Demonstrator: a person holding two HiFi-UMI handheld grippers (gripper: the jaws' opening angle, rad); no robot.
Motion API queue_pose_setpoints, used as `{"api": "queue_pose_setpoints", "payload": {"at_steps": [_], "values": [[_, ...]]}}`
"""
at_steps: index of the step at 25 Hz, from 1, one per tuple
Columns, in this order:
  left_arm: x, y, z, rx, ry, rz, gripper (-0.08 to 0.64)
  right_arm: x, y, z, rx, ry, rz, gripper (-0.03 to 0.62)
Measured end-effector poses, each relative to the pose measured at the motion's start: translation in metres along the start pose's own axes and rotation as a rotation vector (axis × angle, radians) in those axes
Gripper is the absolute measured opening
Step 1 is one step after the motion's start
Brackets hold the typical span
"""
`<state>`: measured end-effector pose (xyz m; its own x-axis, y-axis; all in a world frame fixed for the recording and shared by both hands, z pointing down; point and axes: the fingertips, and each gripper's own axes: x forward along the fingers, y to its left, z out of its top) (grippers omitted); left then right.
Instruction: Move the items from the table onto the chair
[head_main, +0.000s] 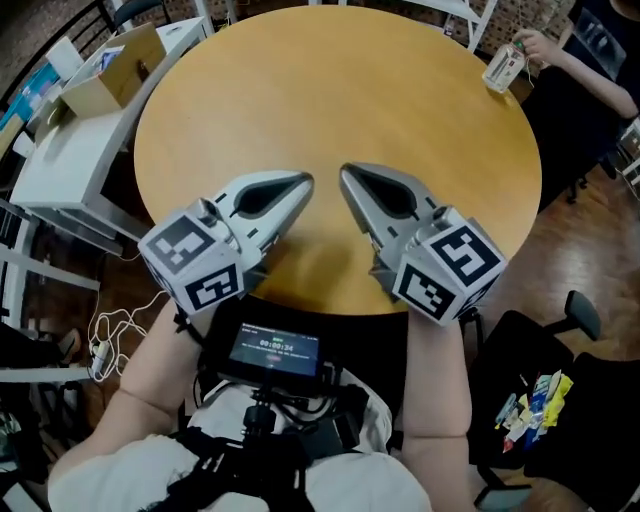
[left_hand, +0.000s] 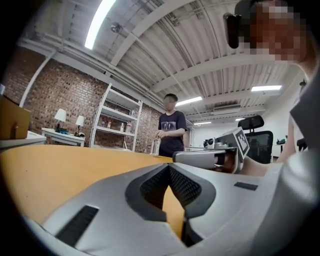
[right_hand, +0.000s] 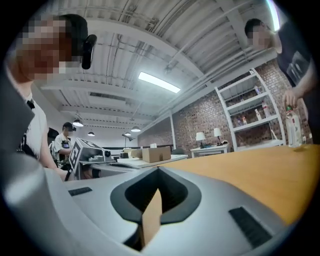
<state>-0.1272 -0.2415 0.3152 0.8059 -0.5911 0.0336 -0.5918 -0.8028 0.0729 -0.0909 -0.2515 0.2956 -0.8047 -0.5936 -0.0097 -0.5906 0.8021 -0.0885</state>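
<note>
The left tool (head_main: 303, 182) and right tool (head_main: 346, 173) rest on the bench (head_main: 330, 90), jaws together, holding nothing. Packets (head_main: 530, 400) lie on the chair (head_main: 520, 345). The bottle (head_main: 503, 67), in a person's hand at the far edge, seems next and calls for a long reach.

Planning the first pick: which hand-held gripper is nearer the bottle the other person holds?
The right hand-held gripper, on the same side of the table as the bottle; the left hand-held gripper lies farther away.
</note>
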Motion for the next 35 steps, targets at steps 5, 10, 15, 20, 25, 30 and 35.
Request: {"api": "queue_pose_setpoints", "payload": {"at_steps": [5,10,15,20,25,30,35], "values": [[0.001,-0.003,-0.005,0.02,0.012,-0.005,0.021,0.002,0.006,-0.007,0.011,0.019,0.02,0.0],[0.005,-0.003,-0.006,0.013,0.008,0.0,0.021,-0.003,0.003,-0.009,0.012,0.021,0.019,0.0],[0.01,-0.003,-0.007,0.01,0.008,0.004,0.021,-0.006,-0.003,-0.012,0.001,0.028,0.004,0.0],[0.011,0.0,-0.007,0.006,0.002,0.005,0.021,-0.003,-0.004,-0.012,-0.003,0.026,0.002,0.0],[0.009,0.0,-0.011,-0.004,0.003,0.006,0.021,-0.001,-0.002,-0.018,0.012,0.033,0.006,0.0],[0.008,0.005,-0.015,-0.014,0.007,0.017,0.021,0.002,-0.003,-0.022,0.02,0.044,0.009,0.0],[0.013,0.01,-0.016,-0.007,0.01,0.024,0.021,0.003,-0.008,-0.025,0.017,0.054,0.003,0.0]]}}
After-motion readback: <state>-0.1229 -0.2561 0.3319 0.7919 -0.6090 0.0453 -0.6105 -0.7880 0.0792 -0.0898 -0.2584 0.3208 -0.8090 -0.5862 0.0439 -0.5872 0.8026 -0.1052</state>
